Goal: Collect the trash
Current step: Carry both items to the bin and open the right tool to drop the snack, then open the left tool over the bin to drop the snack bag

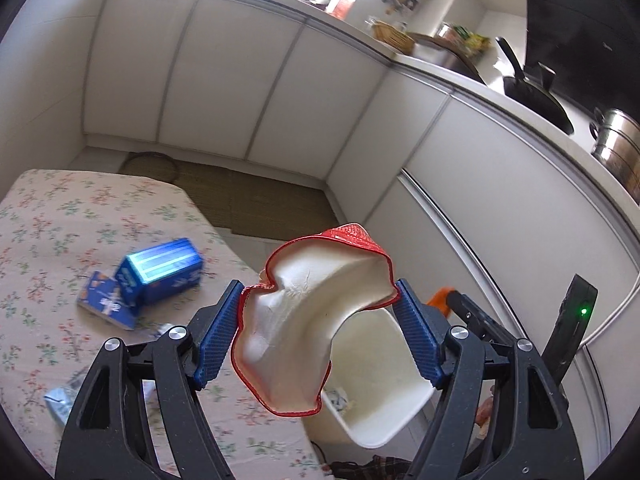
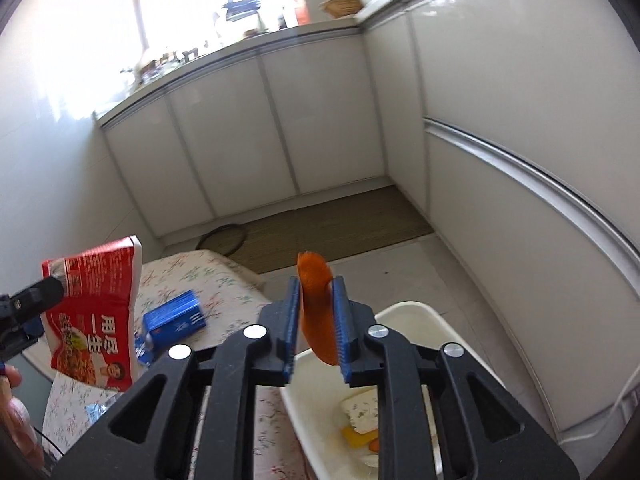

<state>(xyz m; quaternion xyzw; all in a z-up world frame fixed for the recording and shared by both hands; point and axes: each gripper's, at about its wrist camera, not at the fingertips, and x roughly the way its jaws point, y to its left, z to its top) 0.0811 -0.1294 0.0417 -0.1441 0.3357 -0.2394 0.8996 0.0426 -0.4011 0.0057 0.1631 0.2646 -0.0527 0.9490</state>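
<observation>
White plastic bin [image 2: 404, 312], open-topped, standing on the floor under and just ahead of the right jaws, already holding scraps; judged the collecting point, which is why both held items are carried over it

Floral-clothed counter [image 1: 60, 216], left of and below the left jaws, carrying what remains to be gathered

Red noodle cup [image 1: 304, 320], crumpled, white inside showing; left gripper [image 1: 320, 332] has its jaws clenched on opposite edges of the crushed rim, mouth turned toward the camera, the cup hanging above the bin's near edge, presumably brought there to be dropped

Blue carton [image 1: 160, 272], lying on the counter with a flattened blue packet touching it, well ahead-left of the left jaws; untouched

Orange peel [image 2: 318, 308], a curved strip standing between the right gripper [image 2: 318, 320] pads; the jaws appear parted, the peel resting against the right pad with a gap on the other side, so judged released over the bin
</observation>
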